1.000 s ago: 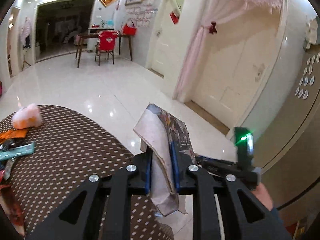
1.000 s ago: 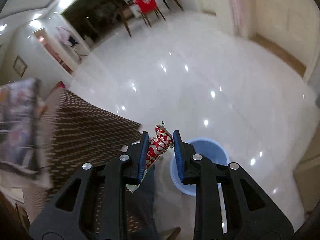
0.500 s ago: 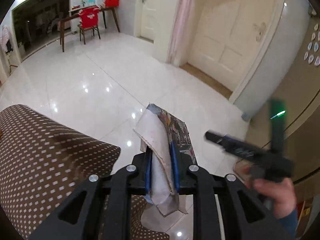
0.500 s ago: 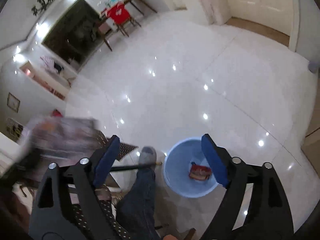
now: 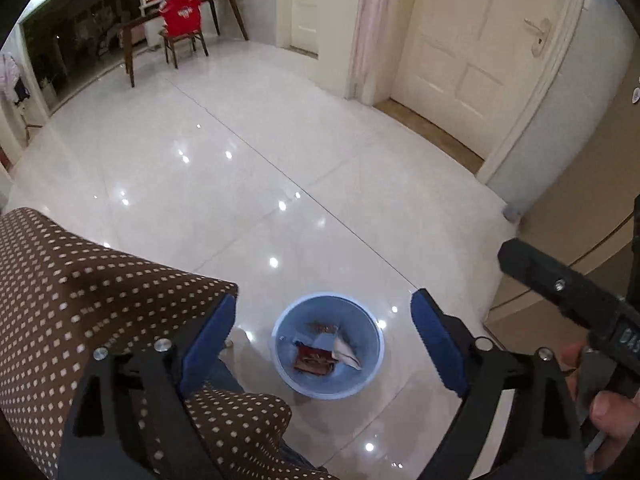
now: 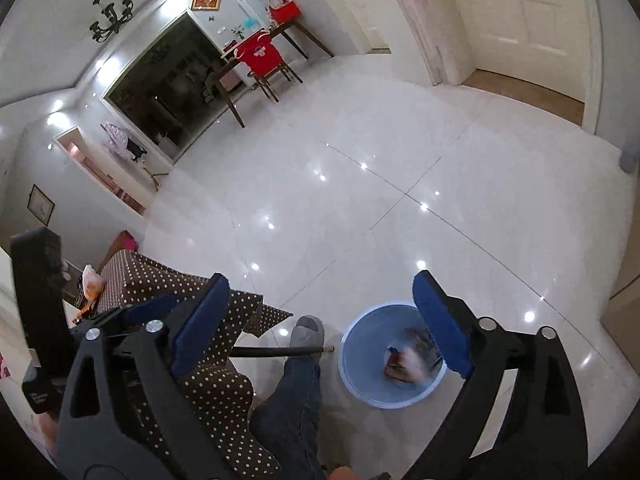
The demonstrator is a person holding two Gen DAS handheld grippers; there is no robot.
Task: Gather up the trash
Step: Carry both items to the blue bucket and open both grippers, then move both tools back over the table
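Observation:
A light blue bin (image 5: 280, 344) stands on the white floor beside the table. A red wrapper (image 5: 314, 360) and a pale folded paper (image 5: 346, 350) lie inside it. My left gripper (image 5: 322, 302) hangs above the bin, its jaws opening with nothing between the blue pads. My right gripper (image 6: 320, 280) is also above and beside the bin (image 6: 348, 344), its jaws opening and empty. The trash (image 6: 408, 360) in the bin looks blurred in that view. A pale crumpled bag (image 6: 93, 282) lies on the table's far end.
The table's brown dotted cloth (image 5: 80, 300) hangs at the left. A person's jeans leg and grey sock (image 6: 308, 330) sit between table and bin, with a thin black rod (image 6: 280, 350) across them. A hand (image 5: 608, 412) holds the other tool. A desk and red-covered chair (image 5: 182, 20) stand far back.
My left gripper tipped down over the bin, opened and let the folded paper go; it now lies in the bin. My right gripper let its red-white wrapper drop in and opened wide.

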